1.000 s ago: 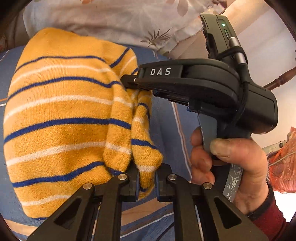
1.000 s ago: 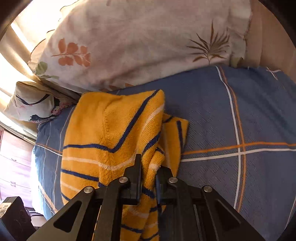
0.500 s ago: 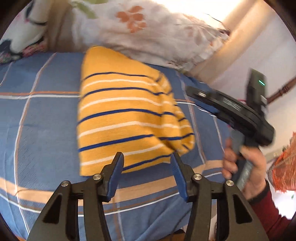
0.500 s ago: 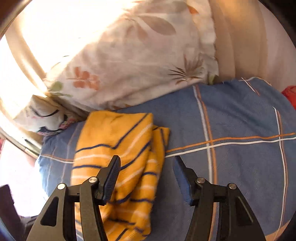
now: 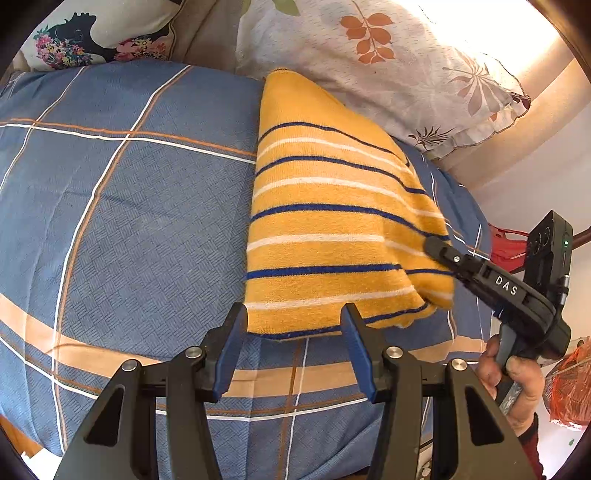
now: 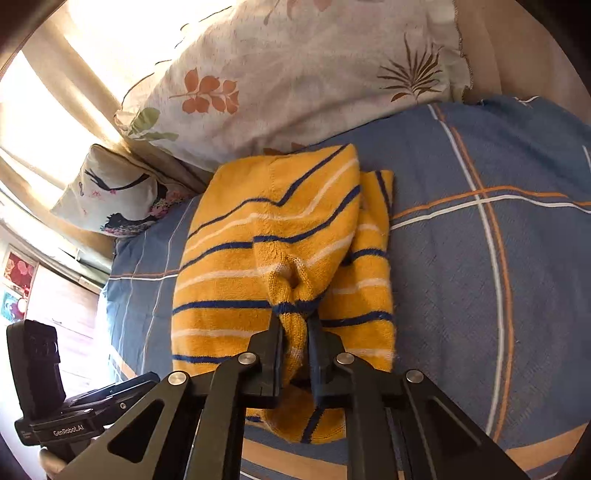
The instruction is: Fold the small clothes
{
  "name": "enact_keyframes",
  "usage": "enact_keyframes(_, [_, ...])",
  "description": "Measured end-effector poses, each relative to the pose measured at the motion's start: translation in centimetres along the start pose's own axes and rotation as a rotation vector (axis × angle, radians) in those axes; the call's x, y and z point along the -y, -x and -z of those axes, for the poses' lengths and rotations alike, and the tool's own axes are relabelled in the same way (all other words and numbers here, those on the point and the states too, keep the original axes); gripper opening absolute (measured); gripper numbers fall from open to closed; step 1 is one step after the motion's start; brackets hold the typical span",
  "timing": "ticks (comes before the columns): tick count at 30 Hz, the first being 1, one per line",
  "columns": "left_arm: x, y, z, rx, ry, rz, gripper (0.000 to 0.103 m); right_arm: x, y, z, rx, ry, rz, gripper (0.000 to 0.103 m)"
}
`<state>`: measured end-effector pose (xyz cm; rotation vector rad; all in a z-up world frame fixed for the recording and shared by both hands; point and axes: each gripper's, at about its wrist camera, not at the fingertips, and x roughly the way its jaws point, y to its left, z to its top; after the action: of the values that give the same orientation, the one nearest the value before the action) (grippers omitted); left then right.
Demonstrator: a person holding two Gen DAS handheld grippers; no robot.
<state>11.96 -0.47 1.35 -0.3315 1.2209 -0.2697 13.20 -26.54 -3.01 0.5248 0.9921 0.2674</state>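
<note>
Left wrist view first: my left gripper [image 5: 291,350] hangs above the near hem of the yellow striped sweater [image 5: 332,229], its jaws standing apart with nothing between them, the blue pads clear of the cloth. They have just been opening and now hold that gap. The sweater lies folded on the blue checked bedspread [image 5: 129,206], its far end up against the floral pillow [image 5: 388,74]. A second pillow with a dark bird print [image 5: 92,33] sits at the far left corner. On the right side, my right gripper [image 5: 439,253] reaches in low over the sweater's right edge, and my right hand [image 5: 517,384] in a dark red cuff grasps its handle.

Right wrist view: my right gripper [image 6: 295,325] has just been closing, and its jaws are now pinched narrow on a bunched fold of the yellow striped sweater [image 6: 258,258], the knit puckered just ahead of the tips and squeezed between the pads. The rest of the garment is spread flat on the bedspread [image 6: 498,277], with a narrower folded layer showing along its right side. Beyond it lie the floral pillow [image 6: 295,74] and the bird-print pillow [image 6: 110,195]. My left gripper's body [image 6: 55,406] shows at the lower left corner, well off the cloth.
</note>
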Motion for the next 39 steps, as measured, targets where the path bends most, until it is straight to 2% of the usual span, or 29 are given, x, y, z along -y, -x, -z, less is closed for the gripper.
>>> enact_keyframes(5, [-0.7,-0.3,0.1,-0.010,-0.008,-0.017,0.051,3.2,-0.4,0.3,-0.018,-0.022,0.179,0.008])
enact_keyframes(7, [-0.6,-0.9,-0.2,-0.017,-0.004,-0.023,0.052,4.8,-1.4,1.1,-0.062,-0.038,0.265,0.005])
enact_keyframes(11, [-1.1,-1.1,-0.4,-0.017,-0.005,-0.029,0.052,6.5,-0.2,2.0,-0.031,-0.100,0.218,0.004])
enact_keyframes(13, [-1.0,-1.1,-0.6,-0.008,-0.013,-0.037,0.052,6.8,0.7,2.2,-0.022,-0.096,0.225,0.011])
enact_keyframes(15, [-0.6,-1.2,-0.8,0.009,-0.034,-0.059,0.052,6.7,1.4,2.5,-0.019,-0.089,0.250,0.031])
enact_keyframes(20, [0.4,-1.5,-0.8,0.031,-0.104,-0.143,0.052,6.0,3.4,4.5,0.005,-0.086,0.261,0.058])
enact_keyframes(23, [0.8,-1.6,-0.5,0.032,-0.137,-0.180,0.052,6.0,2.6,5.5,-0.023,-0.107,0.266,0.060])
enact_keyframes(28, [1.4,-1.4,0.1,0.039,-0.167,-0.210,0.052,6.1,2.6,5.9,0.019,-0.140,0.258,0.063])
enact_keyframes(31, [1.6,-1.2,0.5,0.044,-0.168,-0.221,0.052,6.3,2.8,6.0,0.037,-0.155,0.229,0.070])
enact_keyframes(33, [1.8,-0.9,0.7,0.054,-0.166,-0.233,0.052,6.4,2.8,6.2,0.058,-0.161,0.195,0.079])
enact_keyframes(39, [2.2,-0.6,1.5,0.082,-0.161,-0.272,0.053,6.3,2.5,6.5,0.091,-0.128,0.127,0.089])
